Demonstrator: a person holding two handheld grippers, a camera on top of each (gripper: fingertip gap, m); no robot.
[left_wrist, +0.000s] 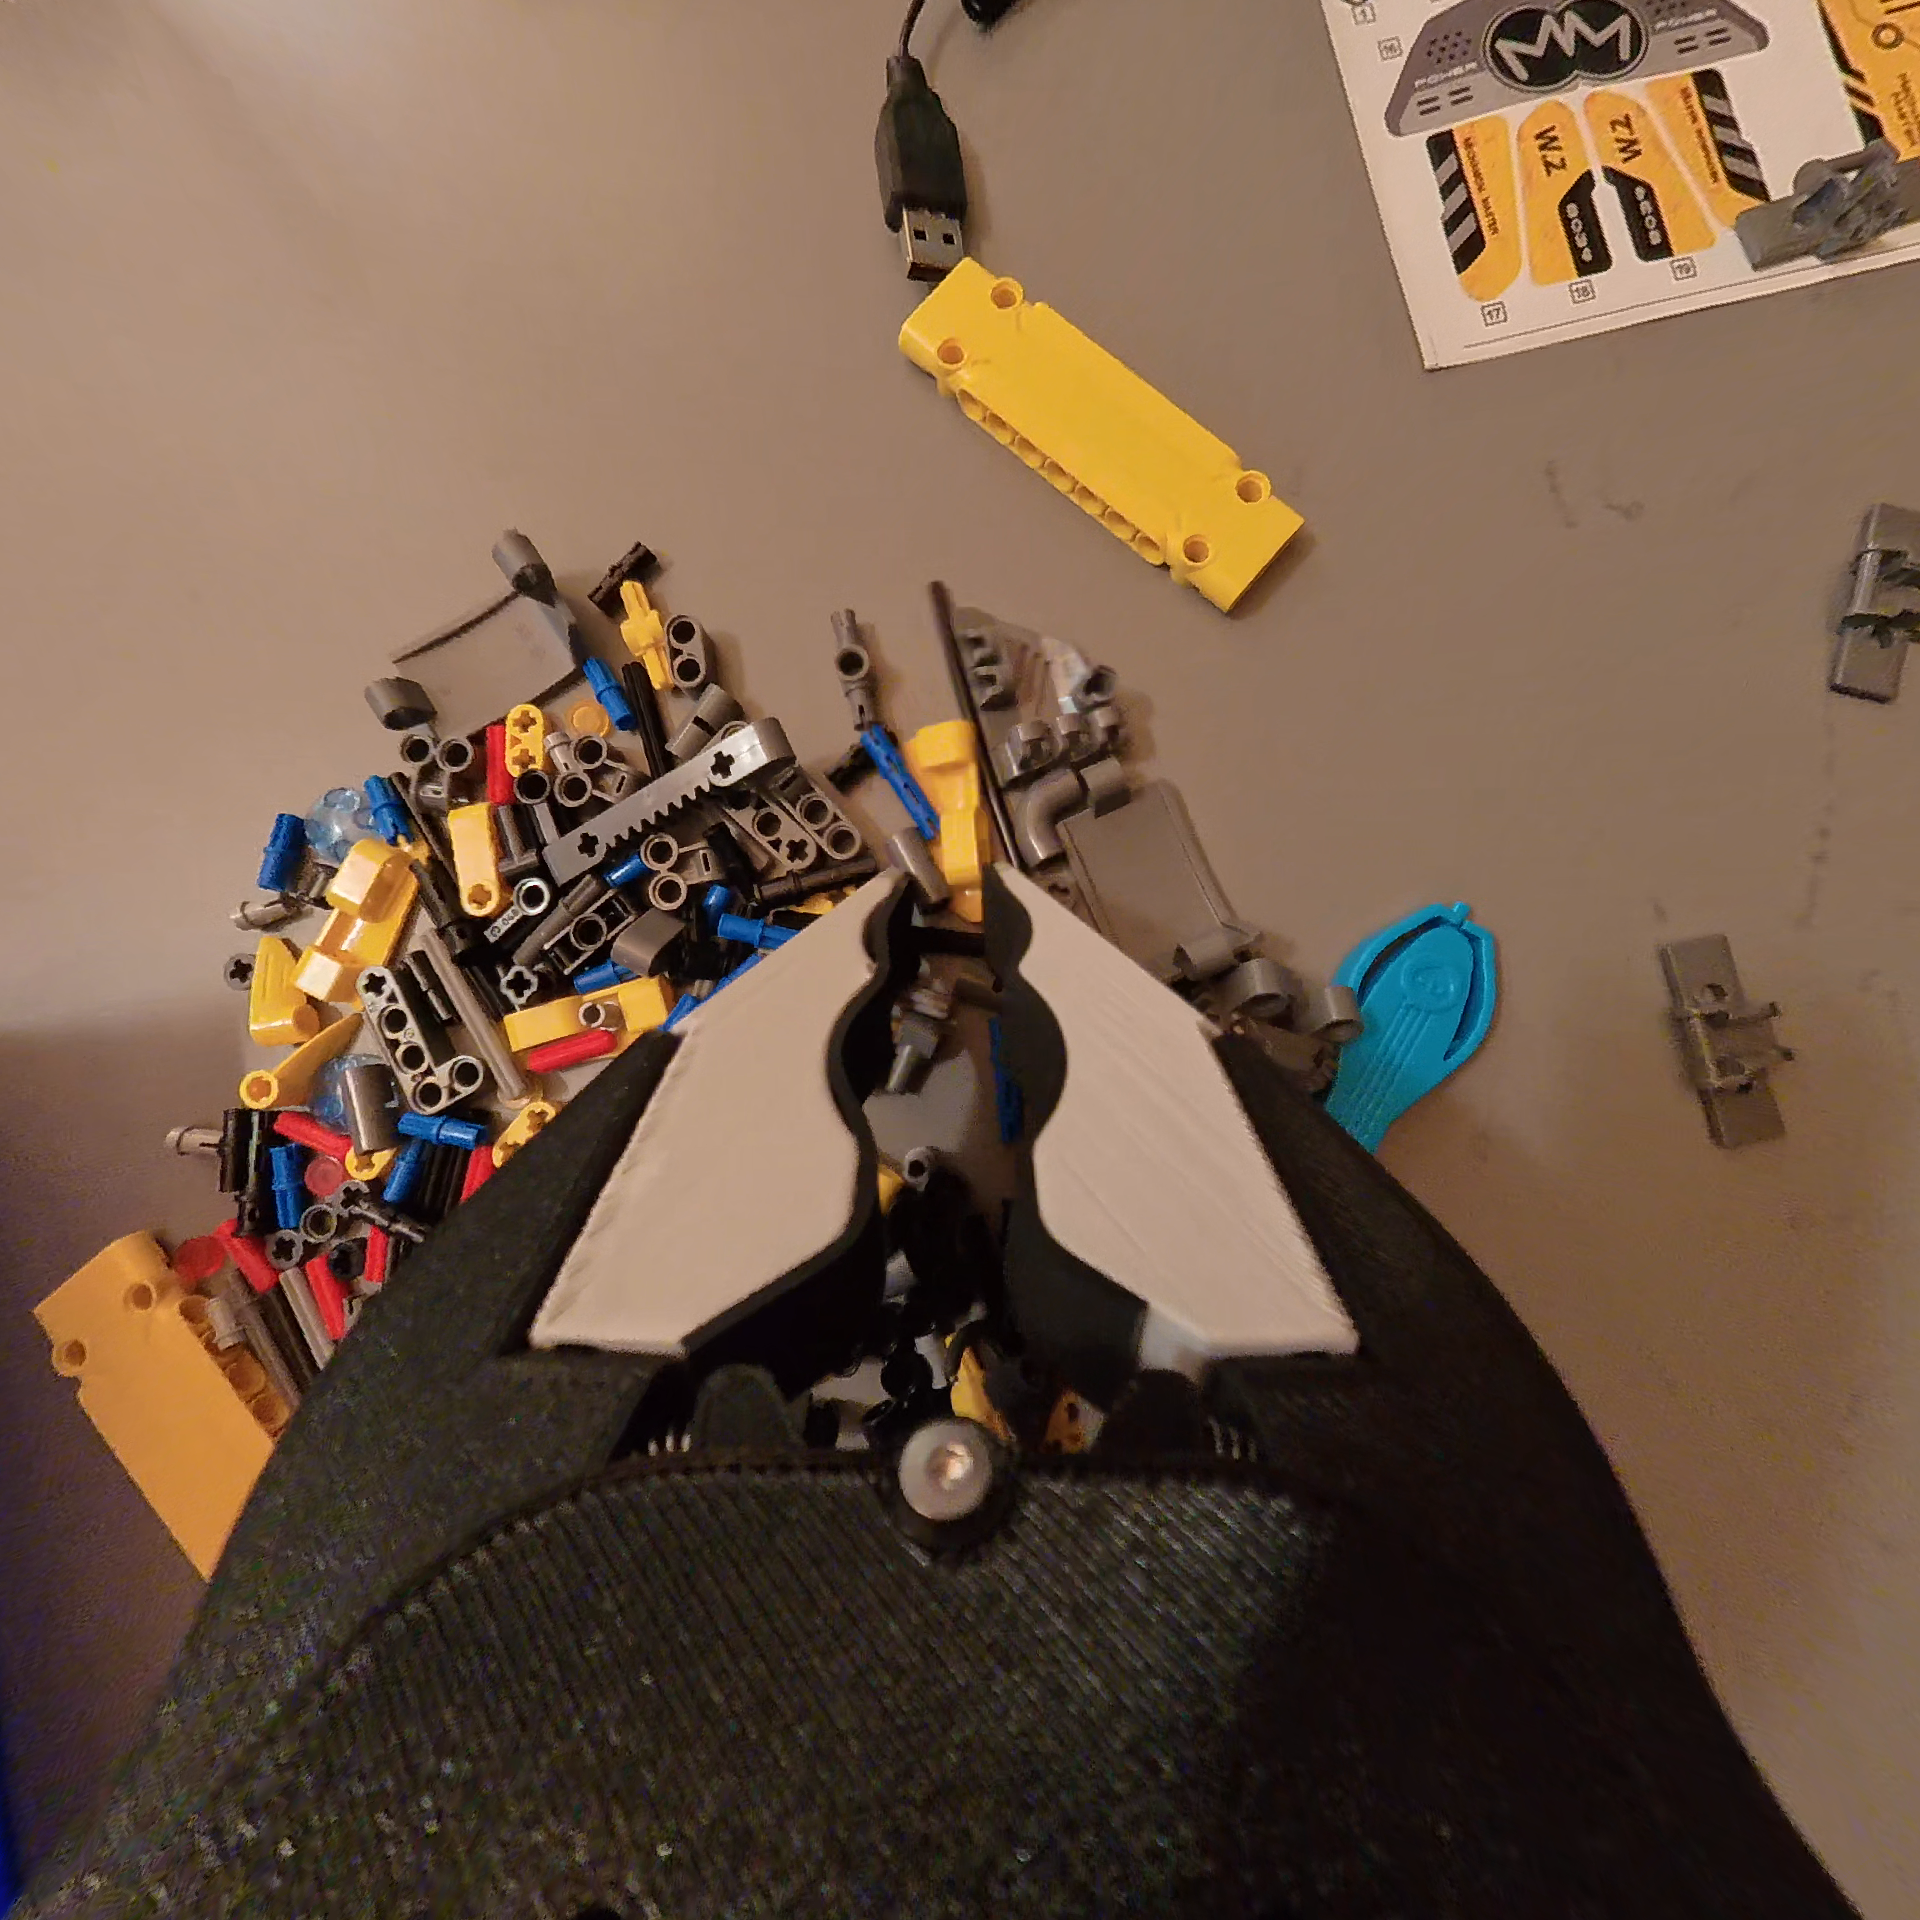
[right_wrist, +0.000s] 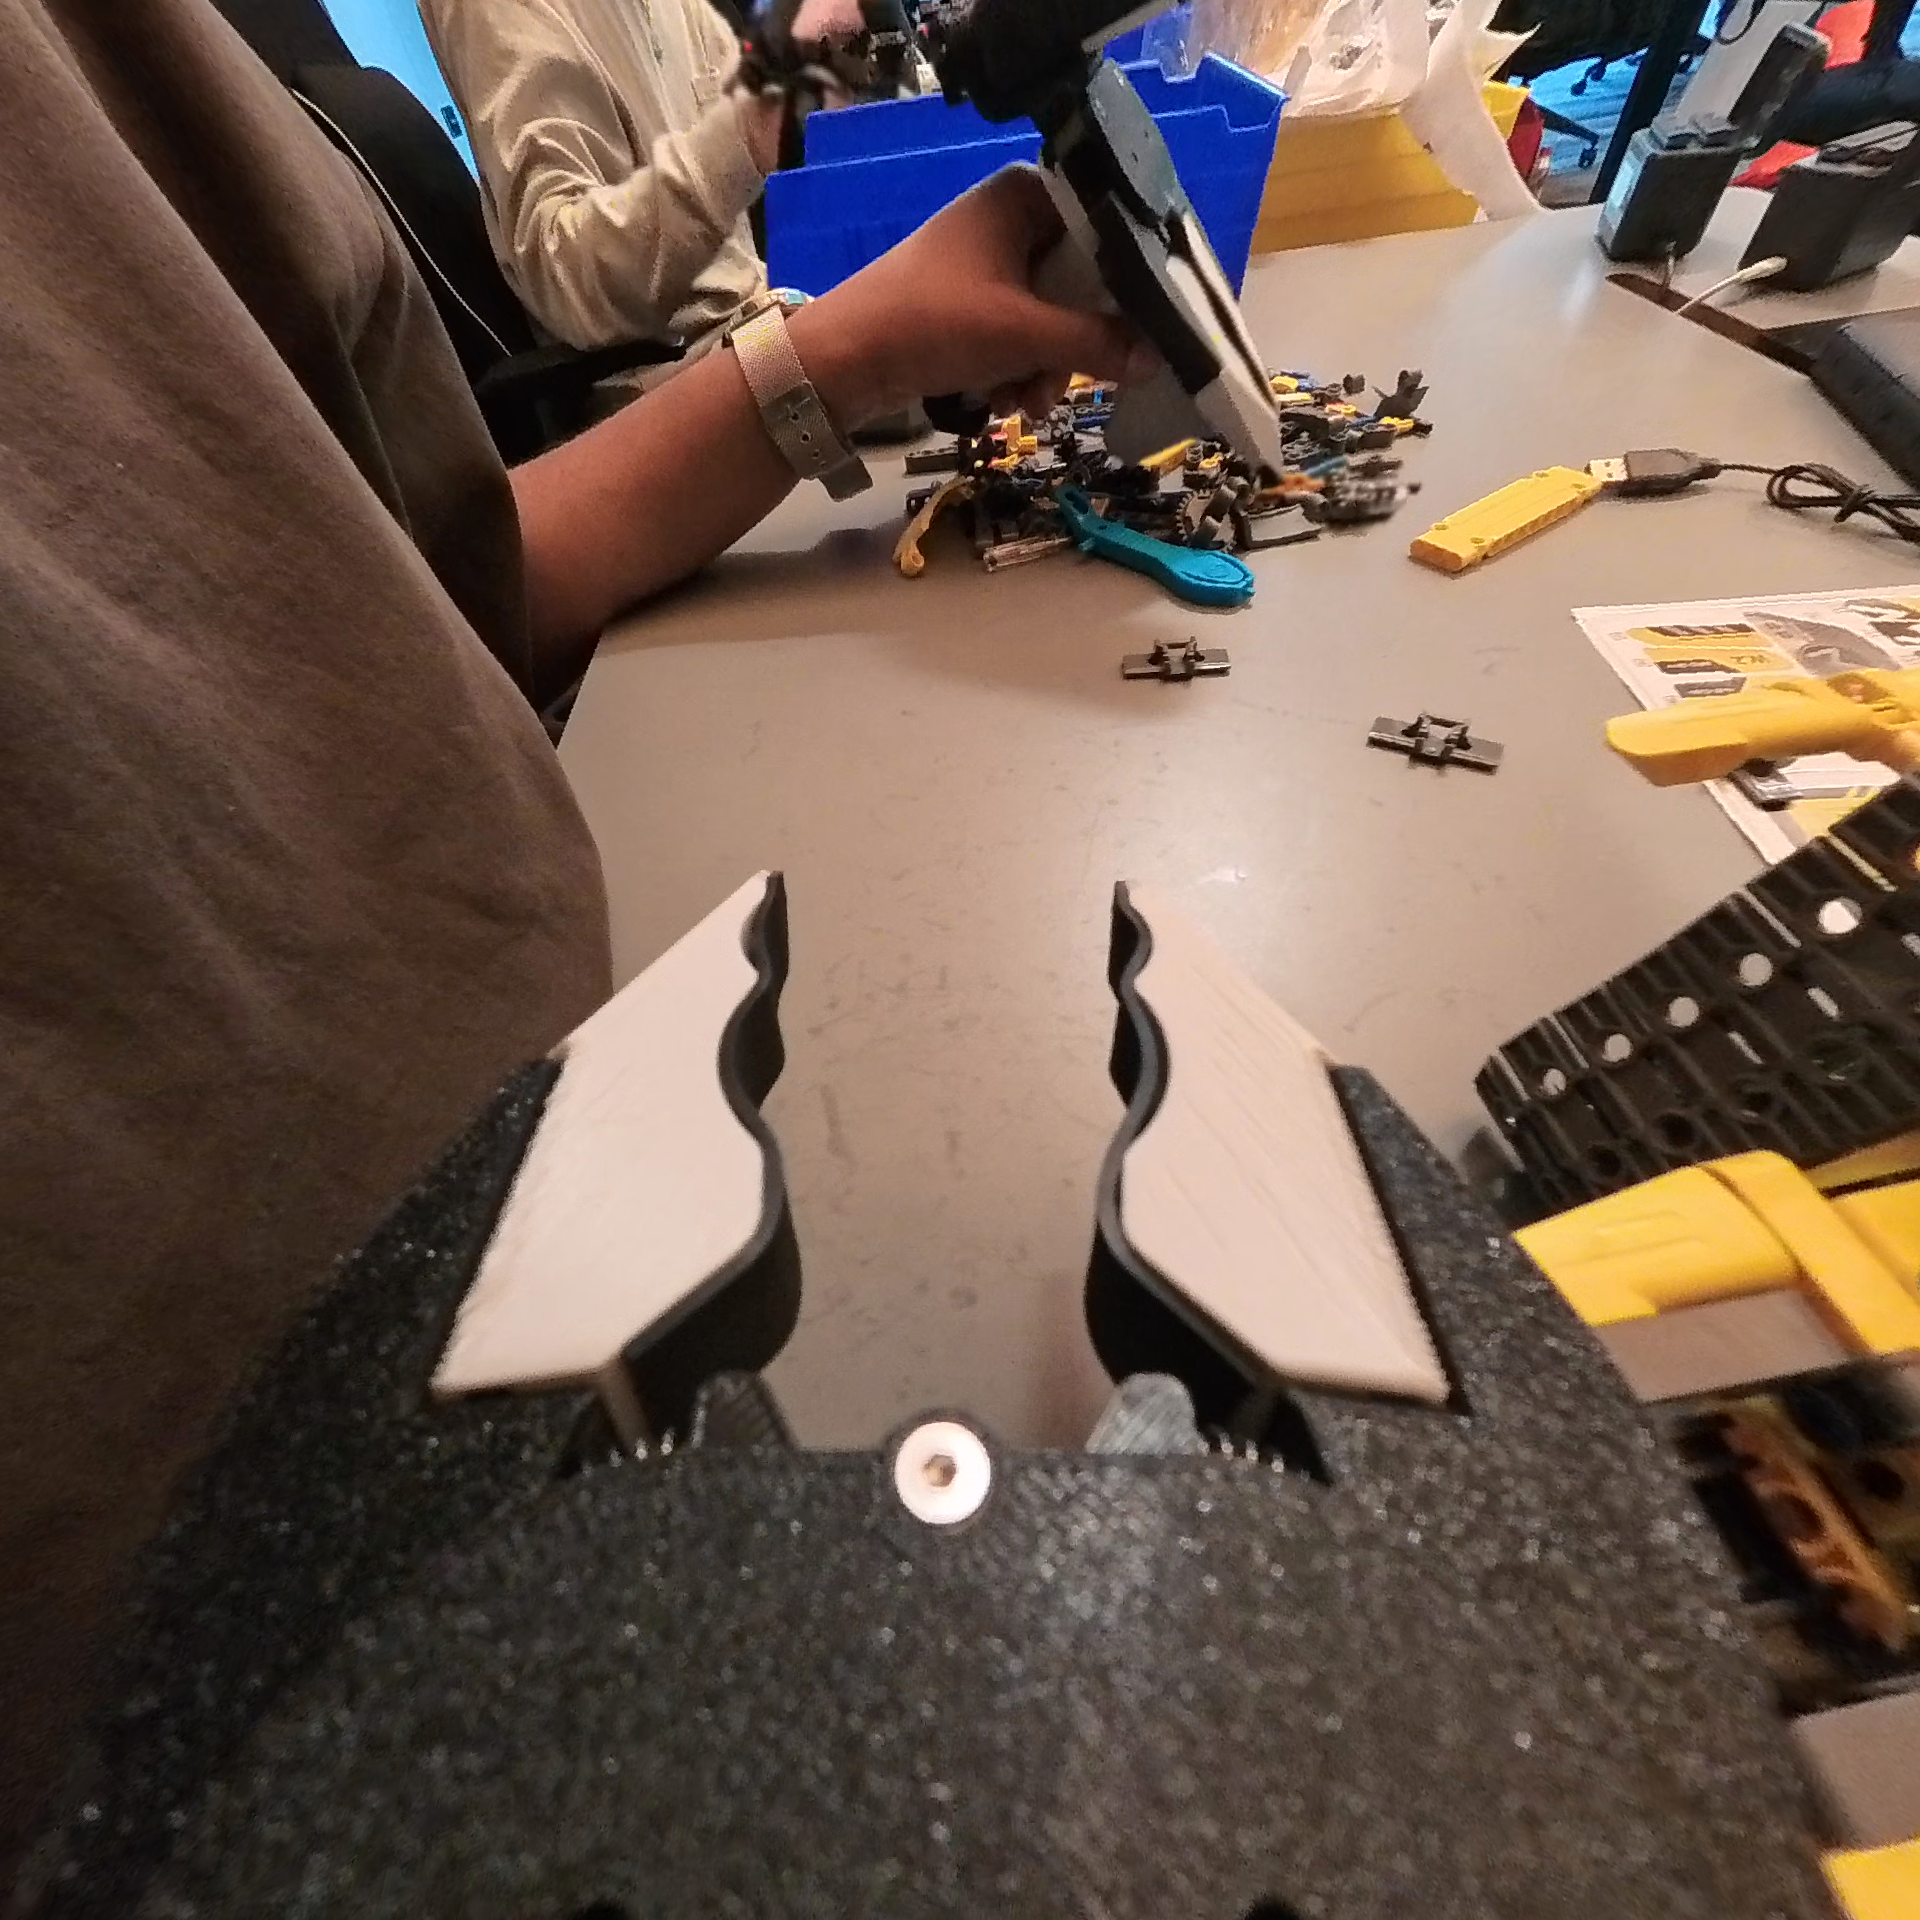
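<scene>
My left gripper (left_wrist: 945, 883) points down into a pile of small building pieces (left_wrist: 582, 883) in yellow, blue, red, grey and black. Its jaws are almost together. A grey pin and a yellow piece (left_wrist: 951, 790) show at the narrow gap between the tips; I cannot tell whether any piece is pinched. It also shows in the right wrist view (right_wrist: 1273, 468), held by a hand (right_wrist: 935, 322), tip in the pile (right_wrist: 1195, 468). My right gripper (right_wrist: 945, 894) is open and empty, just above the bare grey table (right_wrist: 935, 727). A black-tracked, yellow model (right_wrist: 1714, 1039) stands close to its right finger.
A long yellow panel (left_wrist: 1101, 431) lies beyond the pile, next to a USB plug (left_wrist: 925, 177). A blue flat tool (left_wrist: 1418, 1013), two grey track links (left_wrist: 1720, 1039) and a sticker sheet (left_wrist: 1621, 208) lie to the right. A blue bin (right_wrist: 997, 166) and a seated person are behind. The gap from one gripper's tips to the other's is roughly 35 cm. The USB plug (left_wrist: 925, 177) lies some 15 cm from my left tips, 35 cm from my right tips.
</scene>
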